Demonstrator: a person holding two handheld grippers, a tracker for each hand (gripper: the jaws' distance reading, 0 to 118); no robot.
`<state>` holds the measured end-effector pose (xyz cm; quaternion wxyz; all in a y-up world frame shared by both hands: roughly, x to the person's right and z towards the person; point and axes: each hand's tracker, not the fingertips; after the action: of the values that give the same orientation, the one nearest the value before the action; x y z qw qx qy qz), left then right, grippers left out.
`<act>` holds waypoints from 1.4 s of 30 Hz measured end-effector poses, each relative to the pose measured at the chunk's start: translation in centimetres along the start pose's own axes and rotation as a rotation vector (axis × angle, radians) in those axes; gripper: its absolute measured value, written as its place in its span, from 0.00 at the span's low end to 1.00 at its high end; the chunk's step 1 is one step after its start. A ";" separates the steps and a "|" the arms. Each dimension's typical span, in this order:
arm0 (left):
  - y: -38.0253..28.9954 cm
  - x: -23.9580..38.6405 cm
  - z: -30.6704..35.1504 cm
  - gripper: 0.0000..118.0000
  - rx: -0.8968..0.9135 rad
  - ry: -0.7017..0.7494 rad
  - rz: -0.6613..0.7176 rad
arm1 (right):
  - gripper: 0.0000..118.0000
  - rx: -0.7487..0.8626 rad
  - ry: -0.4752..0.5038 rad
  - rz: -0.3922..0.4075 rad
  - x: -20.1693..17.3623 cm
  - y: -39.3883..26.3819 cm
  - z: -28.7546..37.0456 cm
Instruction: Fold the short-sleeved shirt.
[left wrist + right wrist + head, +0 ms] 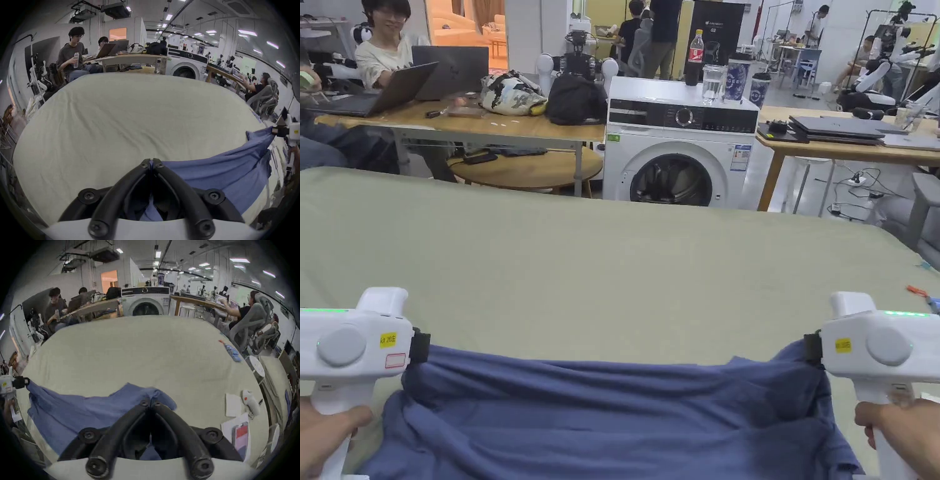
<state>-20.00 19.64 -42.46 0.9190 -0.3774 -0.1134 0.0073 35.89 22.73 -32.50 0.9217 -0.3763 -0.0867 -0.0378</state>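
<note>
My left gripper [419,345] and right gripper [814,347] each pinch a corner of the blue short-sleeved shirt [612,419], its edge stretched sideways between them above the near side of the bed [612,262], equally close.

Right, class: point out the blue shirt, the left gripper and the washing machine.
blue shirt [612,412], head view, middle of the cloth.
left gripper [152,160], left gripper view, between its tips.
washing machine [675,140], head view, front panel.
</note>
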 end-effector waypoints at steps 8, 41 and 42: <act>-3.5 -1.9 4.9 0.00 -0.023 -0.096 0.061 | 0.00 -0.027 -0.008 0.026 0.3 -5.7 5.1; -8.2 3.0 5.4 0.37 0.120 -0.018 -0.040 | 0.52 0.123 -0.230 0.071 -4.3 -11.4 5.5; -8.0 3.7 5.7 0.37 0.167 -0.013 -0.039 | 0.52 0.188 -0.225 0.052 -5.0 -11.2 5.8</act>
<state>-18.18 18.22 -32.18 0.9466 -0.2971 -0.1257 0.0012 28.72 18.81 -21.71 0.9380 -0.2921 -0.1829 0.0368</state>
